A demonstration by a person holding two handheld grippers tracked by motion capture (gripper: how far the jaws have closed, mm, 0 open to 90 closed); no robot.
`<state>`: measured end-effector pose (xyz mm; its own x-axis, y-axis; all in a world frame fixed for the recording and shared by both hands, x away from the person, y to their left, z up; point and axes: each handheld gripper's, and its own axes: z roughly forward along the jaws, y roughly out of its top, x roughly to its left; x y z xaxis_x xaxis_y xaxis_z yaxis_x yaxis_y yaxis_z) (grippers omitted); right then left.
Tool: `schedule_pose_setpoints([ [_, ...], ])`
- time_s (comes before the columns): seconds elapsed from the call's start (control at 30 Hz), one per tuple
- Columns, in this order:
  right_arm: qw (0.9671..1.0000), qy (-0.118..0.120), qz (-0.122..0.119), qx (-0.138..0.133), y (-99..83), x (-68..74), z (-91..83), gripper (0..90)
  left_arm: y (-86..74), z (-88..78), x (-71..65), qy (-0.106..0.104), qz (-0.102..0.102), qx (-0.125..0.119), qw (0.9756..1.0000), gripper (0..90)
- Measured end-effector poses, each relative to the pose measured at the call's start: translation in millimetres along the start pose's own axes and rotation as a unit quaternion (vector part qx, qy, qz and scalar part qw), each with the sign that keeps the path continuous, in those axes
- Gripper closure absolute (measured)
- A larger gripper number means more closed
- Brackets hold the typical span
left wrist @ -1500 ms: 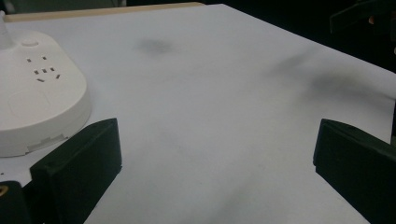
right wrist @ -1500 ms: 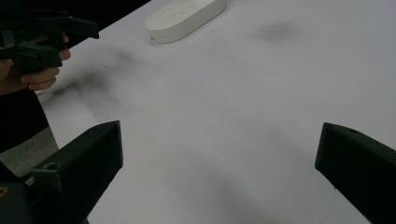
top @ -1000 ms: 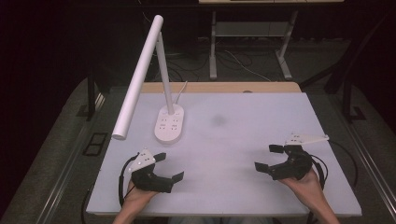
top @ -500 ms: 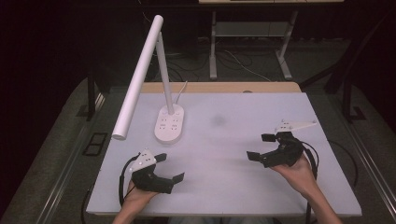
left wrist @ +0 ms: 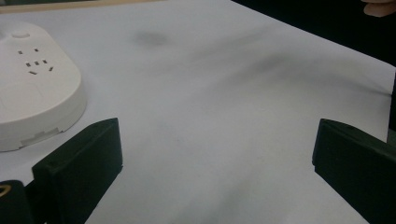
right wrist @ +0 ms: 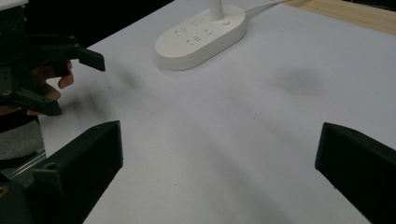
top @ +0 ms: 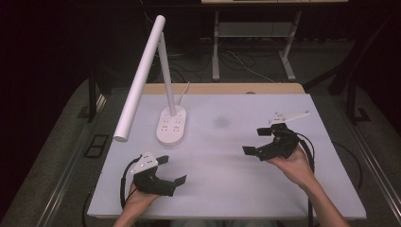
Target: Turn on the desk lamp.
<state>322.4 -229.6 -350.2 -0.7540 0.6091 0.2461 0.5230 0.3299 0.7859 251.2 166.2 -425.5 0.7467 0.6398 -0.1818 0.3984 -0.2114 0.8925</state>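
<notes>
holding both tools over the white table (top: 227,189), nothing gripped in either. the right gripper (top: 261,140) has moved since a second ago: it was near the table's 4 o'clock edge, and now sits further in and up, toward 3 o'clock, turned to face the lamp base (top: 171,126) at 10 o'clock. the left gripper (top: 171,170) has not shifted; it rests near 7 o'clock. jaws on both stand wide apart, bare table between them in each gripper view.

judgement: the right tool is starting a reach toward the lamp base, which stands just left of centre at the far side, socket holes facing up, with the lamp arm (top: 140,78) leaning out over the left edge.

room: open table between the right gripper and the base, no obstacle. the lamp arm overhangs above the left gripper's side; the cord (top: 182,92) runs off the far edge.
</notes>
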Motion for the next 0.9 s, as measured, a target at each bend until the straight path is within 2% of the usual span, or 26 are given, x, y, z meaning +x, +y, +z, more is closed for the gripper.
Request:
schedule_pose_setpoints([
  [0.67,0.9997,0.006,-0.004,0.023,17.2,-10.0,32.4,0.6,-0.7,-0.7,-0.1,-0.004,-0.003,0.000,1.0000,0.5],
  [0.9,0.9995,0.011,-0.008,0.029,28.1,-11.6,43.8,0.6,-0.9,-0.2,0.1,-0.005,-0.003,0.002,1.0000,0.5],
])
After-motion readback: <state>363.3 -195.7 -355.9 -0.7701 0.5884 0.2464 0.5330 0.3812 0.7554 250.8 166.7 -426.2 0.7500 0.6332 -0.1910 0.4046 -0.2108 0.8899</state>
